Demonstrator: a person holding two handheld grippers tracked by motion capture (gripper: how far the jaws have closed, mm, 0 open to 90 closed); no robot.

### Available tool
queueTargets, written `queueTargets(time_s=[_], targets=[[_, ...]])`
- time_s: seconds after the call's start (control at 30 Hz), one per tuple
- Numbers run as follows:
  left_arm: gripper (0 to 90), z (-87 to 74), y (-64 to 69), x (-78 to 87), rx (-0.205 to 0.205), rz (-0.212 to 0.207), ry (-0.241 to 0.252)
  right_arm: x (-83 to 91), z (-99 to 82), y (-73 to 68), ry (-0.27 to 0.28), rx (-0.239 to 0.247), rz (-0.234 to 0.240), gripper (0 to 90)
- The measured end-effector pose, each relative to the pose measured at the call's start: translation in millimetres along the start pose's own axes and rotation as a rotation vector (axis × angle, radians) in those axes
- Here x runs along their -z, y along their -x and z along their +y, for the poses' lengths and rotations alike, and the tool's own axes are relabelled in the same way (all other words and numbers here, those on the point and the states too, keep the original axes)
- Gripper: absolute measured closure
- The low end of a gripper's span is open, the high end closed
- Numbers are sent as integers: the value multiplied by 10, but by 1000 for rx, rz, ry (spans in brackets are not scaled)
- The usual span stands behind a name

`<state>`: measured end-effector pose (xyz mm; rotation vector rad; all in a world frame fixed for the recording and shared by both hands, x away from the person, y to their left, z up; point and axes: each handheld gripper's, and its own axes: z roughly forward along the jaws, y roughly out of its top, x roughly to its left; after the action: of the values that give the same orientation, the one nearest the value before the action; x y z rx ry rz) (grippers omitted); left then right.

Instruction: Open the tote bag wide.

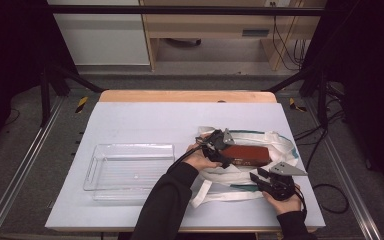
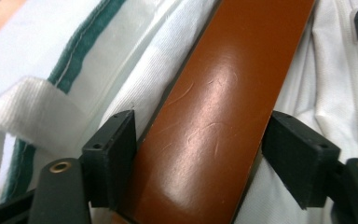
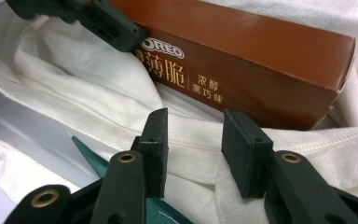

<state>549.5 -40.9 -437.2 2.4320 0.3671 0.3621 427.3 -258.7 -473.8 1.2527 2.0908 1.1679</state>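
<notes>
1. watching from the table side: a brown biscuit box lies flat on a white cloth bag with green trim; taking the box as landmark, a clear plastic tray sits well apart beyond the box's end where the left gripper works.
2. left gripper is at that end of the box. in the left gripper view its jaws stand wide, one on each long side of the box, with the left pad about touching the edge and the right pad just beside it. cannot tell whether they press yet; reads as straddling, not clamped.
3. right gripper sits on the person's side of the box, over the bag's hem. in the right gripper view the jaws are partly apart with a fold of white cloth between them; the box lies just beyond, untouched.
4. handling judgement: box looks light, stiff card, glossy and so a little slippery; crushable if squeezed hard. best taken across its narrow width near the end, as the left jaws are set.
5. bag is soft and limp; the hem is the sensible hold.
</notes>
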Motion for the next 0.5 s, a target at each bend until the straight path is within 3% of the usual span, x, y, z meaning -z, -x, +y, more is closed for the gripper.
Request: queueTargets(time_s=[0.03,0.1,0.3,0.37,0.5], targets=[[298,35,14,38,16,-29,-30,0,-4,-3,-2,-5,1,620],[320,51,43,74,23,-41,-50,-7,-12,-1,-3,1,0,620],[369,-3,126,196,59,-78,-38,20,-30,30,7,-10,4,622],[373,-56,173,194,35,-53,-15,33,-30,45,14,-20,9,623],[342,-44,185,179,41,-28,10,50,-9,34,18,-17,6,600]])
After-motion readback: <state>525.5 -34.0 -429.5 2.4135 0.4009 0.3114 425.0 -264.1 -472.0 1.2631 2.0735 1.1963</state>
